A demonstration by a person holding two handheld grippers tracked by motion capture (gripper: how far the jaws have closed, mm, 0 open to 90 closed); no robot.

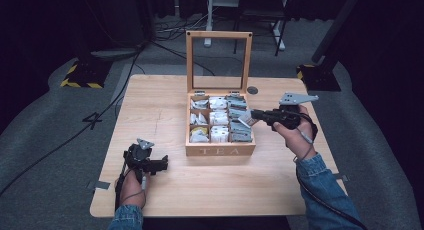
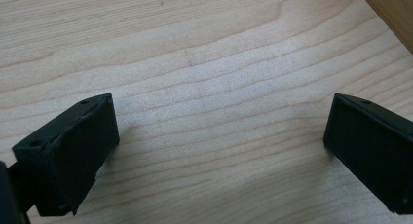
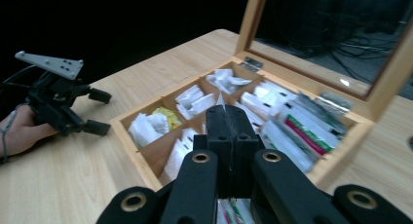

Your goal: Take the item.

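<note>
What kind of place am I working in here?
Probably a recording studio or lab: black curtains around, cables across the grey carpet, stand bases taped yellow-black by the wooden table.

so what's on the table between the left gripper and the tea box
Nothing: in the high view the stretch of table between the left gripper and the tea box is bare wood. The left gripper view shows the same bare wood between its open jaws.

**Wood, glass, paper and matt black plastic**

We see a pale, smooth-grained wooden counter (image 2: 204,53), a wooden tea box (image 1: 220,150) with a glossy glass lid (image 1: 218,60), crinkly paper tea bags (image 1: 218,118), and matt black plastic on the right gripper (image 3: 229,136).
</note>
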